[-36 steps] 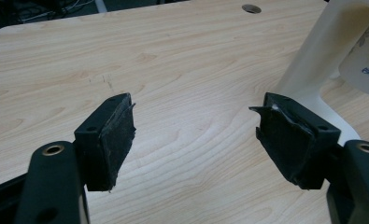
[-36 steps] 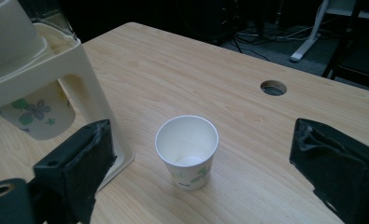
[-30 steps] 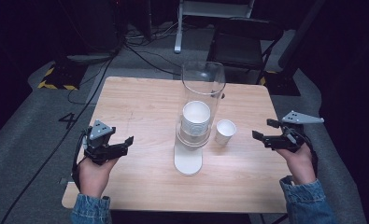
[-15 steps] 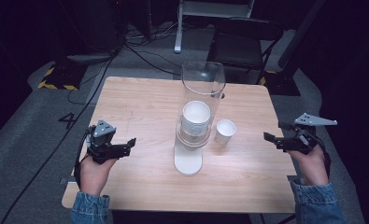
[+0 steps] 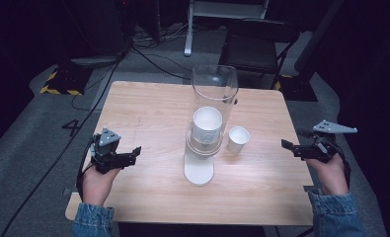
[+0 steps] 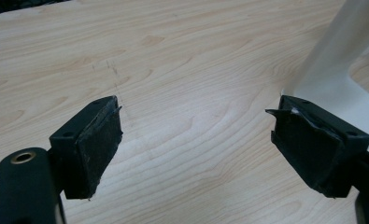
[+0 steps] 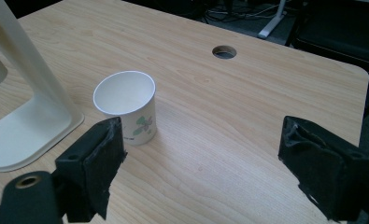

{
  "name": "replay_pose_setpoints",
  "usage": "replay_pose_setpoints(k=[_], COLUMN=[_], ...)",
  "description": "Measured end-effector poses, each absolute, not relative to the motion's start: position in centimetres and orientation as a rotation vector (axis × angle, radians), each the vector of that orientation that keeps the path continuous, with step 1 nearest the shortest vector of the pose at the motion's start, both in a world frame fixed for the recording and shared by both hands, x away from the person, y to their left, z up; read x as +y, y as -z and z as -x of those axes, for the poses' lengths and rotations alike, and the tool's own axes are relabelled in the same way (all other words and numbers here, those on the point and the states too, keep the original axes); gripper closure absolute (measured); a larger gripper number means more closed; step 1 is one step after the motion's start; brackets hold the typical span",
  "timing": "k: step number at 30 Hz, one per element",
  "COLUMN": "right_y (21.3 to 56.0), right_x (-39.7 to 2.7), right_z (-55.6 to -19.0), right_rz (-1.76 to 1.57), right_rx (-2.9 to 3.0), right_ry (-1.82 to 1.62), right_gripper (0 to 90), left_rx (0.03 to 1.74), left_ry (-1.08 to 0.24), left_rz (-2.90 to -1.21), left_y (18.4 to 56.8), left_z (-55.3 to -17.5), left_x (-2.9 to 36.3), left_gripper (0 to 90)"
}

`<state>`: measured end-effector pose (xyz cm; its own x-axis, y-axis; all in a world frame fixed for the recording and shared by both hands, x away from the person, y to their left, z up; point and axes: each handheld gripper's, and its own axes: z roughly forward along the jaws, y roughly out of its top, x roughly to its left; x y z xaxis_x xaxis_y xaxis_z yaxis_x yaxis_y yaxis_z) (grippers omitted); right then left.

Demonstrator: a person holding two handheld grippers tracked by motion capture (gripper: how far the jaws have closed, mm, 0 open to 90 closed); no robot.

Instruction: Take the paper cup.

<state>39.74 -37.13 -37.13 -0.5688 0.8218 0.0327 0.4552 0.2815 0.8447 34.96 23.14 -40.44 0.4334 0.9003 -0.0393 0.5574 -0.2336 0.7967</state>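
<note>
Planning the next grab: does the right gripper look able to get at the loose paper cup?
Probably yes. The right gripper is open and empty, with bare table between it and the paper cup.

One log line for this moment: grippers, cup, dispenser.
left gripper: open, empty | right gripper: open, empty | cup: upright beside dispenser, untouched

floor: grey carpet [image 5: 29,128] | hazard tape [image 5: 59,91] | black chair [image 5: 259,47] | cables [image 5: 153,54] | room: dark

A lab: floor cables [image 5: 148,47], hazard tape [image 5: 59,84], dark surroundings.
</note>
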Motion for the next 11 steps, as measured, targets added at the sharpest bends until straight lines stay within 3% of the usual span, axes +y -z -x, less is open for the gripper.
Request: replay_pose_setpoints(k=[11], right_y=[38.03], right_x=[-36.61], right_z=[-40.44], right_rz=[-1.217], right_rx=[2.127], right_ry=[-1.199], right_gripper=[14.7], left_rx=[1.273], left_ry=[-0.581], left_rz=[-1.919], left_y=[40.55], left_z=[-35.02], left_x=[23.54], left_gripper=[16.1])
